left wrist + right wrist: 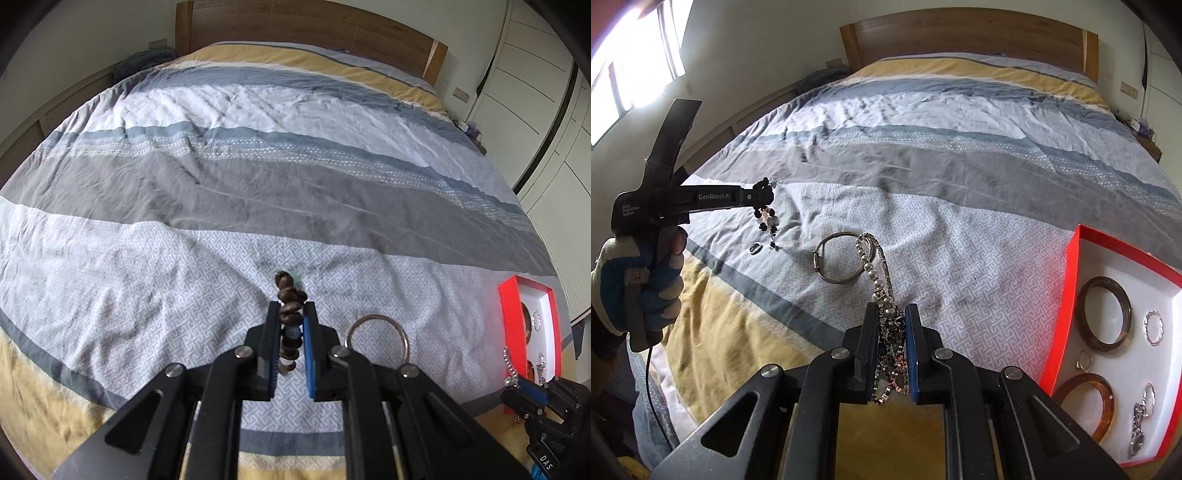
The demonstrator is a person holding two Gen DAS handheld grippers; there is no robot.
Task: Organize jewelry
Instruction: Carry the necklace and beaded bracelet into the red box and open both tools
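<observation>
My left gripper [291, 308] is shut on a brown beaded bracelet [290, 295] and holds it above the striped bedspread; from the right wrist view the left gripper [767, 194] hangs the beads [767, 218] in the air. My right gripper [891, 312] is shut on a silver chain and pearl necklace [882, 291] that droops over its tips. A metal bangle [837, 257] lies on the bedspread, also in the left wrist view [378, 332]. A small ring [756, 247] lies below the beads. The red jewelry box [1067, 291] at right holds brown bangles [1102, 312] and silver pieces.
The bed [258, 166] fills both views, with a wooden headboard [960, 33] at the far end. A window [628, 66] is at left, white wardrobes [535, 92] at right. The person's gloved hand [639, 291] holds the left gripper handle.
</observation>
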